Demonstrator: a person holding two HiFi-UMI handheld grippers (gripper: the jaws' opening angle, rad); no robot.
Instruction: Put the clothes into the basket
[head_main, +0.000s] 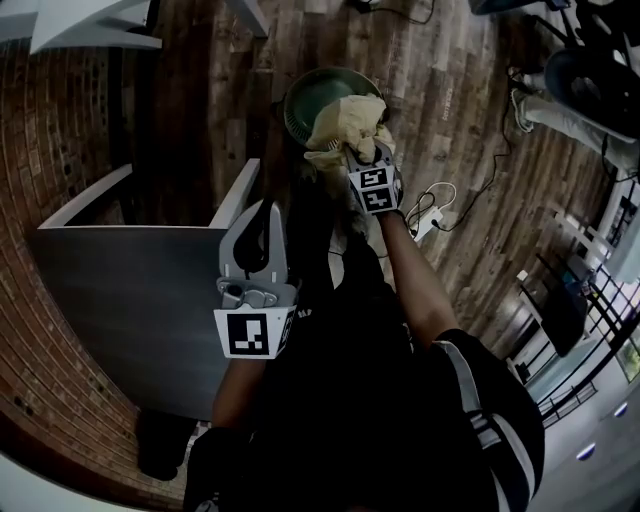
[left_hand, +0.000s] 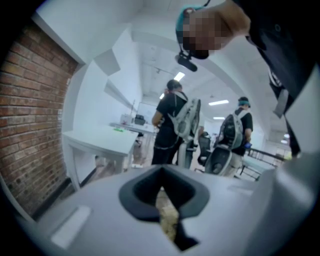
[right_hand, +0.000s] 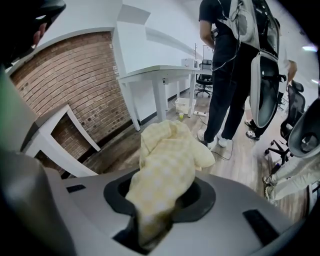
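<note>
So the right claw is clamped on a pale yellow checked cloth. In the right gripper view the fabric is bunched up between the jaws and spills out past the front of them in a soft lump. From the head view the cloth sits right over the near right part of a round dark green basket standing on the wooden plank floor. It covers that side of the rim, but I honestly can't tell if it's touching the basket or hanging above it.

The left claw is off to the left, well apart from the basket and over the edge of a grey flat-topped bench. Its jaws are together at the tips and there's nothing gripped in them. The left gripper view only shows a narrow slit behind the tips.

Other stuff around:
- A brick wall runs along the left side.
- A white cable with a plug block lies on the floor near the right arm.
- In the left gripper view a couple of people in dark tops stand further back, next to a white table.
</note>
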